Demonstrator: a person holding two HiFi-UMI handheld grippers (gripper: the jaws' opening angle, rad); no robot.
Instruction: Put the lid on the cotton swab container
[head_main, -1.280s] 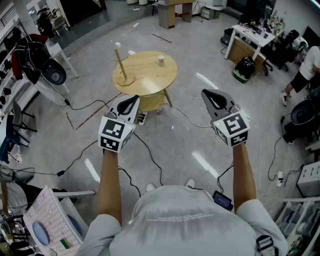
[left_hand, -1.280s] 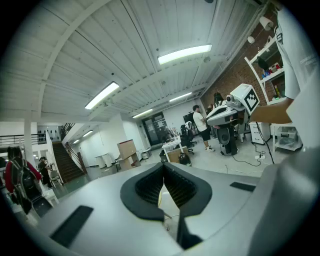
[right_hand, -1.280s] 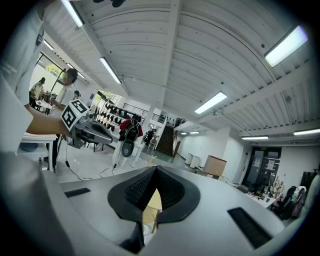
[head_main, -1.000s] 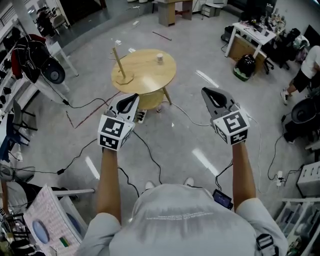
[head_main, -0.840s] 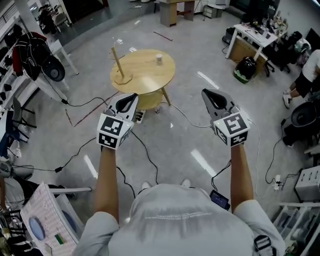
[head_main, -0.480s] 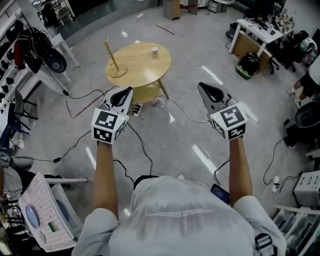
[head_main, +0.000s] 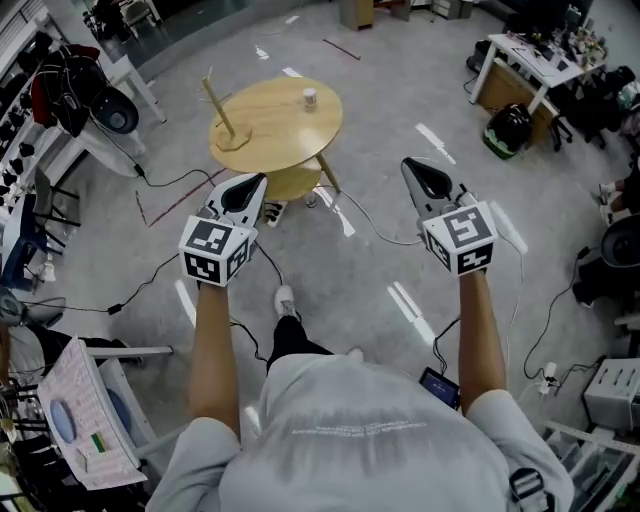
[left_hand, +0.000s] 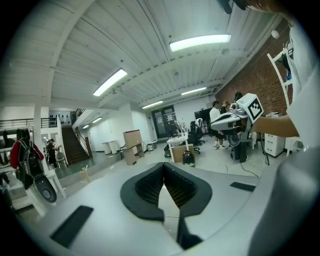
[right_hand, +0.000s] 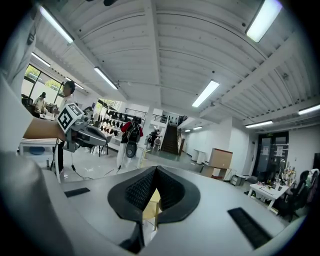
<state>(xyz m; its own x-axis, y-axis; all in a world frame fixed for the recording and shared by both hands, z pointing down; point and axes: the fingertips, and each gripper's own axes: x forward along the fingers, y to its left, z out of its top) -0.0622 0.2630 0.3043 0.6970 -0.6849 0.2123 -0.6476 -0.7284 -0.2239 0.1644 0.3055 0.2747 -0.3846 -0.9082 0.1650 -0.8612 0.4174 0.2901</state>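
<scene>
Left gripper (head_main: 245, 192): closed, empty.
Right gripper (head_main: 425, 180): closed, empty.
Container (head_main: 309, 98): far ahead, on table (head_main: 270, 135).
Progress: not started; lidding remains.

- Round wooden worktop (head_main: 285, 135) stands on grey floor (head_main: 360, 290); a lower shelf (head_main: 297, 186) shows under its near edge.
- Thin wooden rod (head_main: 218, 108) leans on a flat base at the worktop's left side.
- Black cable (head_main: 165, 183) and white cable (head_main: 378, 233) trail across the floor near the worktop legs.
- White desk (head_main: 527, 62), cluttered, at upper right; dark bag (head_main: 510, 128), possibly a backpack, just beside it.
- Red and black garments (head_main: 68, 75) hang at far left.
- Printed sheet (head_main: 85, 400) at lower left.
</scene>
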